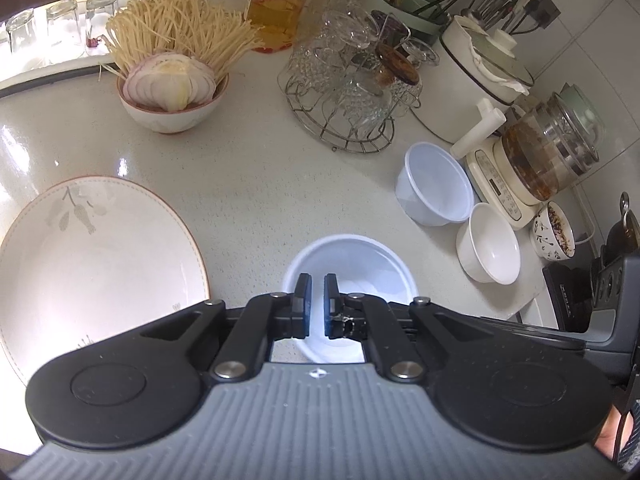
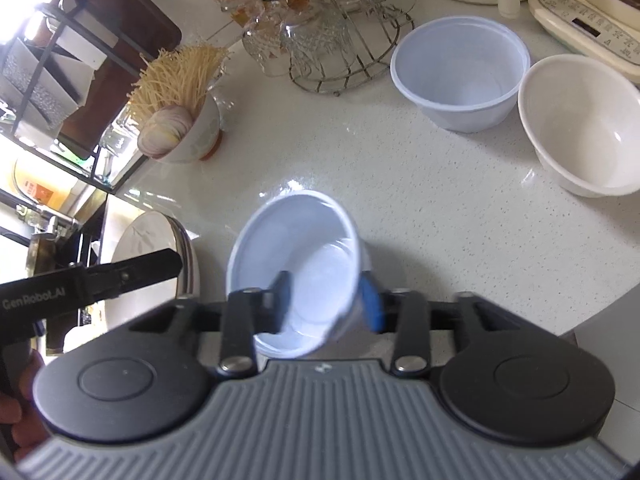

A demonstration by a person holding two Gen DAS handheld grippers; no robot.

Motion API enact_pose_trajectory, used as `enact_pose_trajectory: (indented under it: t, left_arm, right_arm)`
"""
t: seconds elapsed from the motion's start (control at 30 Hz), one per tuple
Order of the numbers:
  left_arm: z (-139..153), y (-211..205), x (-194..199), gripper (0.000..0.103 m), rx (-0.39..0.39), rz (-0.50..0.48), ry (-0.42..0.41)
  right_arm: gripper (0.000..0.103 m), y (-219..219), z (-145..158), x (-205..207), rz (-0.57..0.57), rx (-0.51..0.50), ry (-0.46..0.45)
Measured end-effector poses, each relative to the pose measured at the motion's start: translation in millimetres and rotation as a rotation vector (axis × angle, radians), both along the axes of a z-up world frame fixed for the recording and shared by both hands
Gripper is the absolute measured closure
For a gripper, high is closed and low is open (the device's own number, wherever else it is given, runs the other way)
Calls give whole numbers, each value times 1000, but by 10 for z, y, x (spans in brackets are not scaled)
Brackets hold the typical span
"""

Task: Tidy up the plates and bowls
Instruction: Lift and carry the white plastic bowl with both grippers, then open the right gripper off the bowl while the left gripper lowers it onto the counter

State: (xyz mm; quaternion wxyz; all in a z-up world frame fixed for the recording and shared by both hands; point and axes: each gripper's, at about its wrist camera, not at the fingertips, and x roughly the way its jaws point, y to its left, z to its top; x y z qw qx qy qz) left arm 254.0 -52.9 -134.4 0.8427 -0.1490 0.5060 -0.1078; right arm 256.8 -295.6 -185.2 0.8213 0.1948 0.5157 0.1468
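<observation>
Your right gripper point(image 2: 326, 300) straddles the wall of a small white plastic bowl point(image 2: 298, 268), one blue pad inside, one outside; the jaws stand apart and the blurred, tilted bowl looks loose between them rather than pinched. Your left gripper point(image 1: 317, 300) hangs with its jaws drawn together on nothing, poised above that bowl, which sits near the front edge of the speckled worktop point(image 1: 248, 184).

The bowl appears thin, light and a little flexible, so it should flex under a hard squeeze and tip easily; the rim wall is the sensible place to take hold. The larger plastic bowl point(image 2: 460, 76) and the ceramic bowl point(image 2: 580, 128) stand side by side, nearly touching, toward the back right. The ceramic one will likely be heavier, slick and chip-prone. A big floral plate point(image 1: 96, 264) lies at the left, overhanging toward the worktop's edge.

Open room lies mid-worktop; the glass rack point(image 1: 344, 108) and the bowl of onion and noodles point(image 1: 172, 100) crowd the back, and the worktop's front corner falls away just right of the gripper.
</observation>
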Motion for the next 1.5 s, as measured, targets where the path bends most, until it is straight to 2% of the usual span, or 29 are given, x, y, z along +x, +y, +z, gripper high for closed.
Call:
enact_pose_trajectory:
  t: [0.27,0.33,0.37,0.4,0.5,0.67,1.1,1.5]
  left_arm:
    - [100,14,12,98,-5,-7,-37]
    - [123,7,14,98,-10,-14,-44]
    - [135,-5,18,98,-8,-18,-49]
    - [142,-16,20,98,-6,-21,-52]
    - [149,-34,29,98,-7,-29,-53]
    - [187,-60,23,98,-5,-45,-67]
    - [624,-167,-99,98,28,-121,-192]
    - [957,-177,-354,98,36,-195,-294]
  right_arm:
    - [53,-54,75,-12,-25,-10,-35]
    - [36,-58,73,-12,-32,-9,-40]
    - [23,-62,69,-16,-37,-6,-45]
    - [20,-65,63,-20,-40,-2,-50]
    - [21,-47,37,-17,-47,-9,-48]
    - [21,-86,127,-64,-81,-28,-100]
    - [21,-207,880,-300,-158,-65,-318]
    - [21,-133,1288,-727,-221,-124,-396]
